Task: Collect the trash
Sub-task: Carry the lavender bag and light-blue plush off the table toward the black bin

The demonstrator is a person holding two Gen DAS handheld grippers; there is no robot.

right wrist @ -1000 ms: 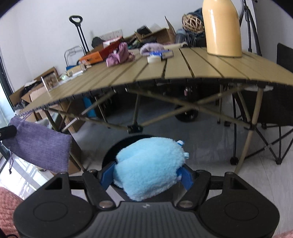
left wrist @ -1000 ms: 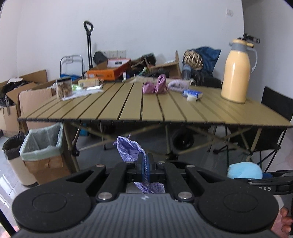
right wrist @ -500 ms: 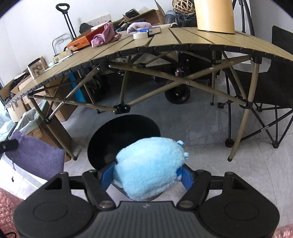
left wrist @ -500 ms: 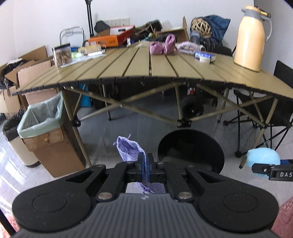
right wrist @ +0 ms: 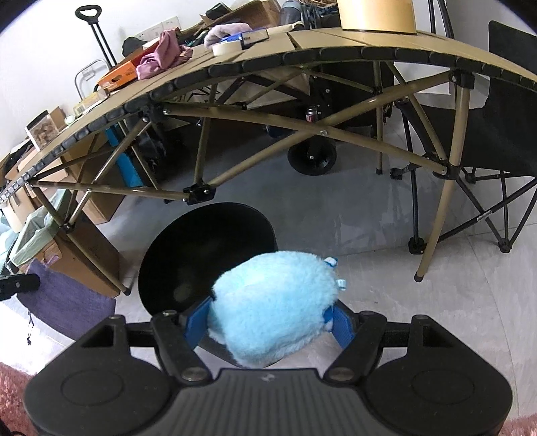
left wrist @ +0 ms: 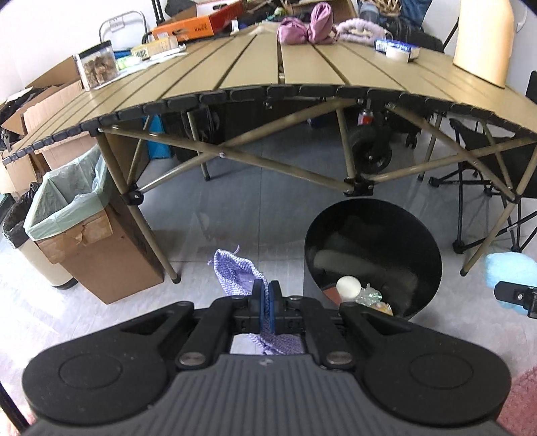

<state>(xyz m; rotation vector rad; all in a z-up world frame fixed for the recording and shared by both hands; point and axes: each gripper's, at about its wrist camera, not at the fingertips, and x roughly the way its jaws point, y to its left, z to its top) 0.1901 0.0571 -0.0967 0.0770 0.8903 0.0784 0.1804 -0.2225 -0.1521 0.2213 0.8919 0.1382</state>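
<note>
The black bin (left wrist: 372, 255) stands on the floor just in front of the folding table (left wrist: 302, 67) and serves as the landmark; some rubbish already lies in it, a pale ball (left wrist: 348, 285) and crumpled wrappers at its bottom, so part of the collecting looks done. Both loads remain undropped; the left gripper (left wrist: 266, 295) has its jaws pinched tight on a purple drawstring pouch (left wrist: 235, 271), which hangs just left of the bin's rim; the right gripper (right wrist: 268, 318) holds a fluffy light-blue plush item (right wrist: 275, 302) between half-spread jaws, poised over the bin's near edge. Pink cloth (left wrist: 307, 25), a tape roll (right wrist: 226, 48) and a boxed item lie on the table beyond the bin, perhaps still to be gathered. Compared with a second ago, both views have tipped downward; the bin, then hidden or barely seen, now fills the lower middle, and both grips are unchanged.
</note>
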